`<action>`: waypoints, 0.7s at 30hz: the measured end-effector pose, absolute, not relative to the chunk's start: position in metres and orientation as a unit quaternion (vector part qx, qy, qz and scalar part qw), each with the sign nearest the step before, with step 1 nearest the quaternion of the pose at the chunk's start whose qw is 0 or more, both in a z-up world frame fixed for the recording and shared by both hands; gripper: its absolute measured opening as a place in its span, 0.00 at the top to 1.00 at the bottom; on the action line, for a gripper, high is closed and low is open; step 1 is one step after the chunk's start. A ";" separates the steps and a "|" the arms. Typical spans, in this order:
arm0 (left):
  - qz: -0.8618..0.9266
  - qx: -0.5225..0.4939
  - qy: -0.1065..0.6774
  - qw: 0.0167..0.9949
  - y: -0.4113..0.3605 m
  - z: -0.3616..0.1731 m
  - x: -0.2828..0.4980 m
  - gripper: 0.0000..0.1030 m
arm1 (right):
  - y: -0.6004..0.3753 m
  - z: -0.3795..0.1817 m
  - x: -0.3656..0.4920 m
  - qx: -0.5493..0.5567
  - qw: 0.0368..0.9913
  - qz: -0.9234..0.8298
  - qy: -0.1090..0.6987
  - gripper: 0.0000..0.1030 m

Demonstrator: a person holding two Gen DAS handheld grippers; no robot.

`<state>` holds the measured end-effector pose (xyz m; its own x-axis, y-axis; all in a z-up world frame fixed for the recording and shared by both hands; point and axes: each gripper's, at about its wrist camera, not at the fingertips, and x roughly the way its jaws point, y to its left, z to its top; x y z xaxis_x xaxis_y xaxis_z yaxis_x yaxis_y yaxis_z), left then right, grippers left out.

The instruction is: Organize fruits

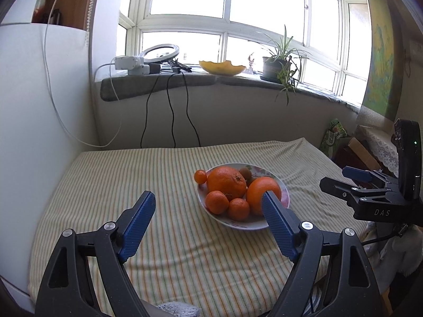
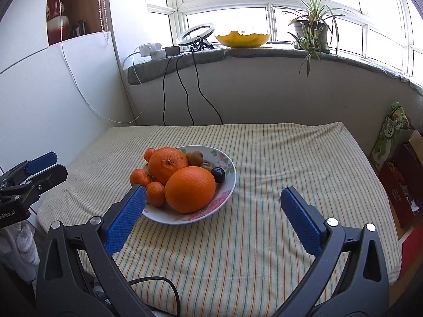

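A white flowered bowl (image 1: pixel 284 200) (image 2: pixel 227 182) stands on the striped tablecloth (image 1: pixel 132 174) (image 2: pixel 277 158). It holds a big bumpy orange (image 1: pixel 226 182) (image 2: pixel 167 164), a smooth orange (image 1: pixel 260 191) (image 2: pixel 189 189), several small tangerines (image 1: pixel 216 202) (image 2: pixel 156 193), a kiwi (image 1: pixel 246 173) (image 2: pixel 195 157) and a dark plum (image 2: pixel 218 174). My left gripper (image 1: pixel 208 198) is open and empty, near and left of the bowl. My right gripper (image 2: pixel 214 194) is open and empty, near and right of the bowl. Each gripper shows at the edge of the other's view.
A white panel (image 1: pixel 31 105) walls the table's left side. A windowsill behind holds a yellow dish (image 1: pixel 222 66) (image 2: pixel 242 39), a potted plant (image 1: pixel 277 66) (image 2: pixel 312 30), a ring light (image 2: pixel 195 35) and chargers with cables hanging down. Boxes (image 2: pixel 396 163) stand to the right.
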<state>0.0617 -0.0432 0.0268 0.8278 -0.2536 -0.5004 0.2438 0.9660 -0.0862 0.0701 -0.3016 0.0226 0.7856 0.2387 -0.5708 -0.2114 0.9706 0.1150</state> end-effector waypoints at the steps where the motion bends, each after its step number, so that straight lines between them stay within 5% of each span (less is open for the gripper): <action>1: -0.131 -0.008 0.262 0.956 -0.044 0.027 0.061 0.20 | -0.302 0.022 0.070 0.023 0.944 0.120 0.305 0.00; 21: -0.127 0.001 0.261 0.957 -0.052 0.025 0.059 0.20 | -0.301 0.018 0.072 0.026 0.941 0.126 0.312 0.00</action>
